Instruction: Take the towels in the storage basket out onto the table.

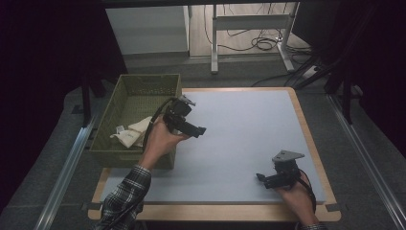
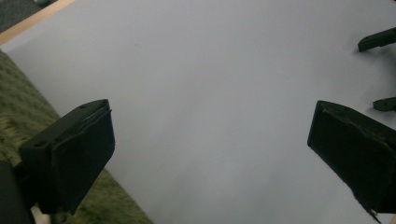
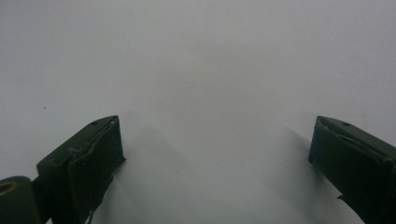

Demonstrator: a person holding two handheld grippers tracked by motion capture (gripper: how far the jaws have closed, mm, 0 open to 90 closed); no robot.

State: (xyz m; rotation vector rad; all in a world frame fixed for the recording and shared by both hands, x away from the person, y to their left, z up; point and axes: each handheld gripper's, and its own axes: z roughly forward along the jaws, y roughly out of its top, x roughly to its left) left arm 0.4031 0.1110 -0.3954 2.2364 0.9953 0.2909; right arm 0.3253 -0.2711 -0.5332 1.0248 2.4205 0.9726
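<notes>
Both hands hold a gaping, empty tool: right tool [image 1: 262, 179], left tool [image 1: 200, 130]. Cloth pouches [image 1: 130, 133] in the basket [image 1: 106, 125] look soft, light (pinch a fold).

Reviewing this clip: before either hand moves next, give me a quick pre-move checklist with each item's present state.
1. Left gripper open and holding nothing: ok; in the left gripper view its fingers stand wide apart over the mat.
2. Right gripper open and holding nothing: ok.
3. The two grippers well apart: ok.
4. Blue mat bare between the grippers: ok.
5. Green basket sitting at the mat's left edge: ok.
6. Cream cloth bag lying inside the basket: ok; whether more lies in the basket behind the left hand: cannot tell.
</notes>
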